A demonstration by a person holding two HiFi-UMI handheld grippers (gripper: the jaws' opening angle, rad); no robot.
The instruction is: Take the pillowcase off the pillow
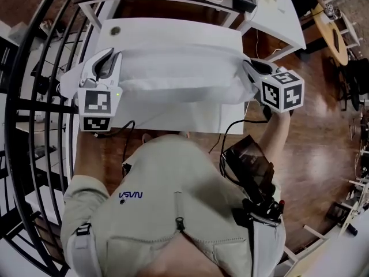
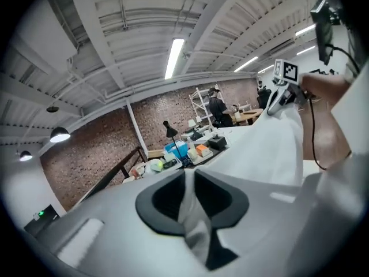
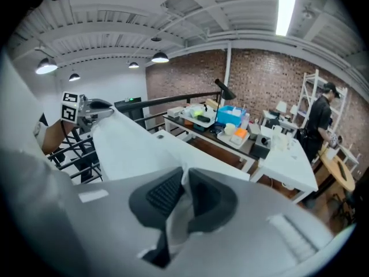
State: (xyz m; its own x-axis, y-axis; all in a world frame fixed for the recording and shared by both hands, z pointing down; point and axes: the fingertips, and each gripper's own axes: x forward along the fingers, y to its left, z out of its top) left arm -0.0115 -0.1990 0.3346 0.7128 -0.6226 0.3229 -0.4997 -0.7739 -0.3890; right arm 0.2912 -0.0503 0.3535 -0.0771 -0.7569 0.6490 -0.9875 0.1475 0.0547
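Observation:
A white pillowcase [image 1: 179,68] hangs stretched between my two grippers above the white table [image 1: 173,30], with a thicker fold along its lower edge. I cannot tell the pillow apart from the case. My left gripper [image 1: 106,62] is shut on the cloth's left end; in the left gripper view white fabric [image 2: 190,212] is pinched between its dark pads [image 2: 164,198]. My right gripper [image 1: 252,68] is shut on the right end, with cloth [image 3: 176,218] caught between its pads [image 3: 164,192]. Each gripper view shows the other gripper across the sheet: the right gripper [image 2: 285,94] and the left gripper [image 3: 86,109].
A black curved railing [image 1: 34,97] runs close on the left. Behind the table stands a cluttered desk [image 3: 230,126], and a second white table [image 1: 277,16] is at the back right. A person [image 3: 323,120] stands by shelves far off. The floor [image 1: 323,143] is wooden.

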